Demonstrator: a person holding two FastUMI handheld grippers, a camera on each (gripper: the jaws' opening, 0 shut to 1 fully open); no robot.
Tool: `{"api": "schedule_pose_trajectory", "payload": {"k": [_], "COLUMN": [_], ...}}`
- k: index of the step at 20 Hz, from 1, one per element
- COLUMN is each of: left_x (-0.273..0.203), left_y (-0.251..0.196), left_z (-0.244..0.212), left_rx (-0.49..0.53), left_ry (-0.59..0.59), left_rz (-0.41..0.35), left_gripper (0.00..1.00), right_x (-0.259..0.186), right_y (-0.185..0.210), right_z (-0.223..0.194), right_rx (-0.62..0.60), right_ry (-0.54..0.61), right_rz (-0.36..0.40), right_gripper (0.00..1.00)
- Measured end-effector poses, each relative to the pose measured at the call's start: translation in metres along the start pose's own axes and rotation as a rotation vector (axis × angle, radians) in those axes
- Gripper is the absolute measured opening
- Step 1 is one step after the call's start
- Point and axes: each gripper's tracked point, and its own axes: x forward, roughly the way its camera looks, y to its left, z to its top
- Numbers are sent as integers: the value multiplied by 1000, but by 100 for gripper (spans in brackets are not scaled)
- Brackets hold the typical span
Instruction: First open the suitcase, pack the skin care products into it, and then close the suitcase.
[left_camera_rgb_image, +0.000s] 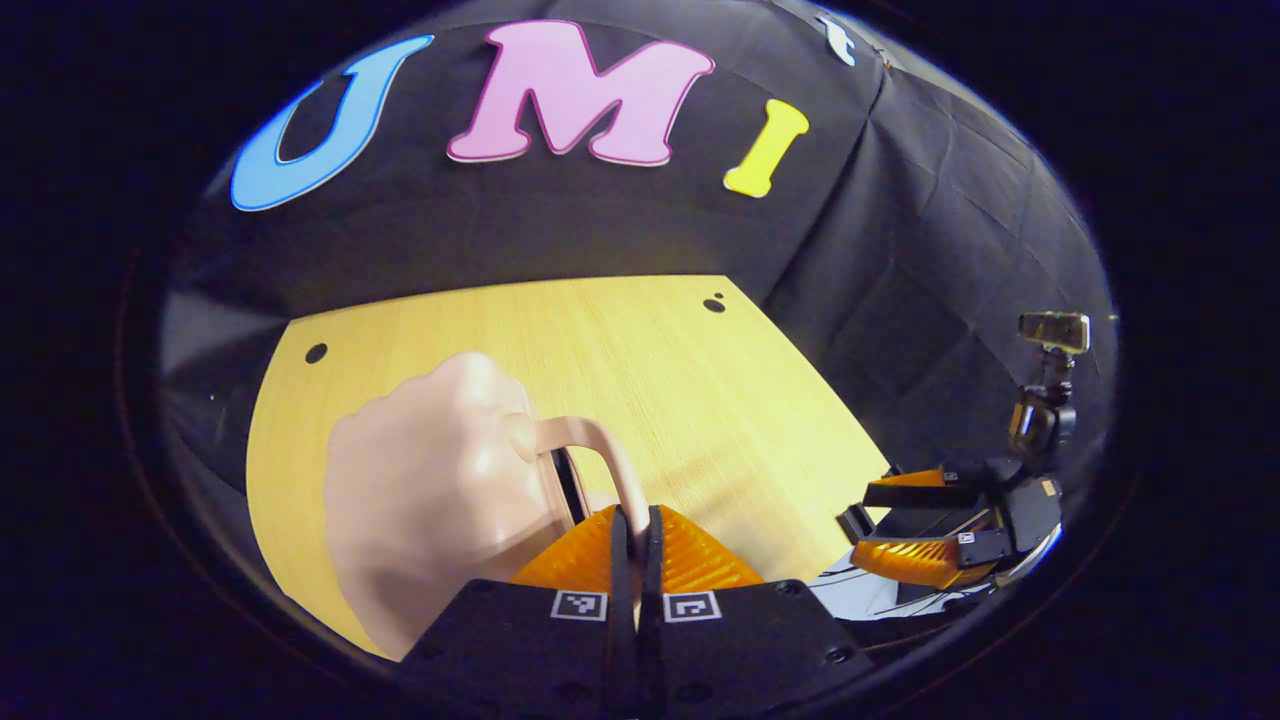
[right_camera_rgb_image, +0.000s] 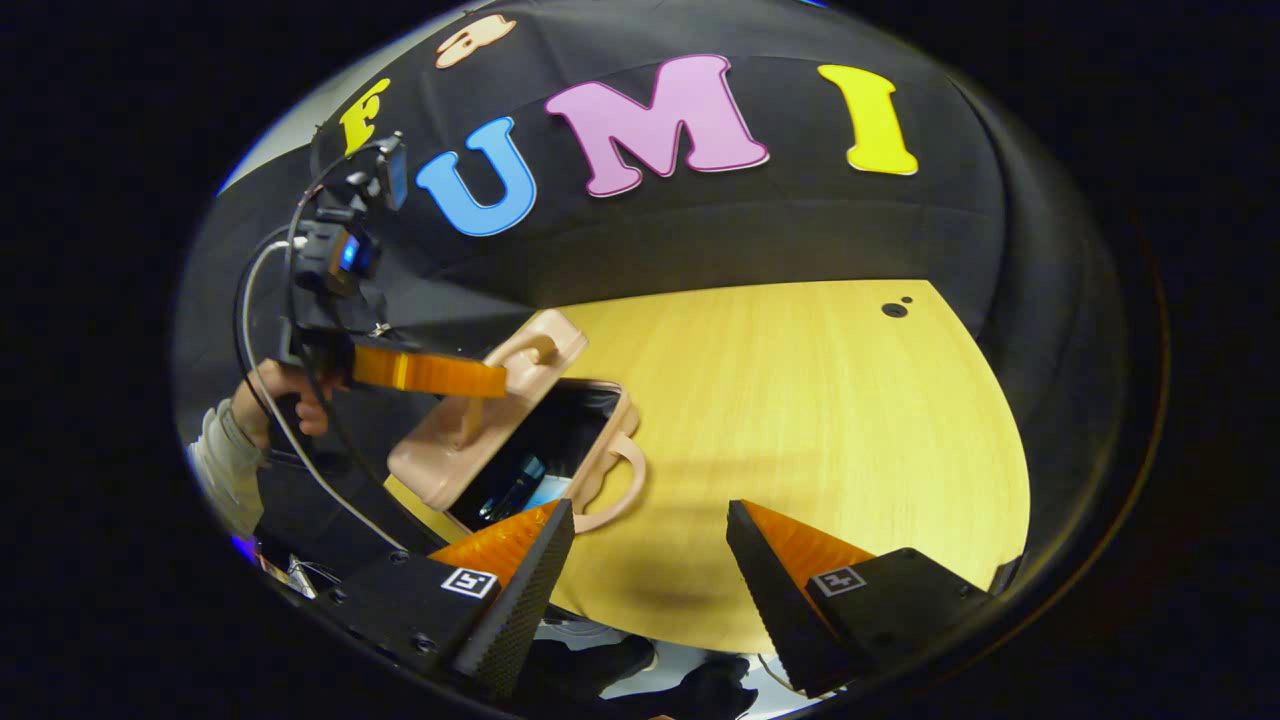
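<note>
The pink suitcase (right_camera_rgb_image: 500, 420) lies on the yellow table (right_camera_rgb_image: 800, 400), lid (right_camera_rgb_image: 480, 425) half raised. The left gripper (left_camera_rgb_image: 637, 520) has its fingers pressed together at the lid's handle (left_camera_rgb_image: 590, 450); whether they pinch it is hidden. The right gripper (right_camera_rgb_image: 650, 530), beside the suitcase, gapes empty. Dark items (right_camera_rgb_image: 515, 485) inside are hard to identify.

Left gripper view sits right against the suitcase (left_camera_rgb_image: 440, 490), facing the booth wall across the counter (left_camera_rgb_image: 700, 400). Right gripper view looks from farther back. Both share suitcase, counter, wall.
</note>
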Motion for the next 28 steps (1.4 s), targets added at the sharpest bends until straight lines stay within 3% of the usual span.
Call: {"api": "schedule_pose_trajectory", "payload": {"k": [5, 9, 13, 15, 19, 24, 28], "left_x": [64, 84, 86, 73, 27, -62, -141], "left_y": [-19, -27, -21, -22, -41, -95, -116], "left_z": [-48, -61, -62, -55, -8, 71, 118], "left_rx": [-24, 60, 140, 141, 177, 183, 194], "left_ry": [139, 197, 200, 158, -85, -448, -701], "left_rz": [17, 97, 266, 302, 332, 293, 286], "left_gripper": [6, 9, 26, 41, 79, 95, 97], "right_x": [-31, -47, -58, -61, -67, -91, -124], "right_y": [-38, -57, -76, -84, -89, -64, -28], "right_z": [-16, -28, -25, -20, 20, 107, 185], "right_rx": [10, 8, -10, -50, -176, -262, -265], "right_ry": [6, 16, 18, 19, -67, -289, -506], "right_rz": [-54, -51, -35, -34, -62, -137, -210], "right_gripper": [97, 97, 97, 97, 98, 97, 97]}}
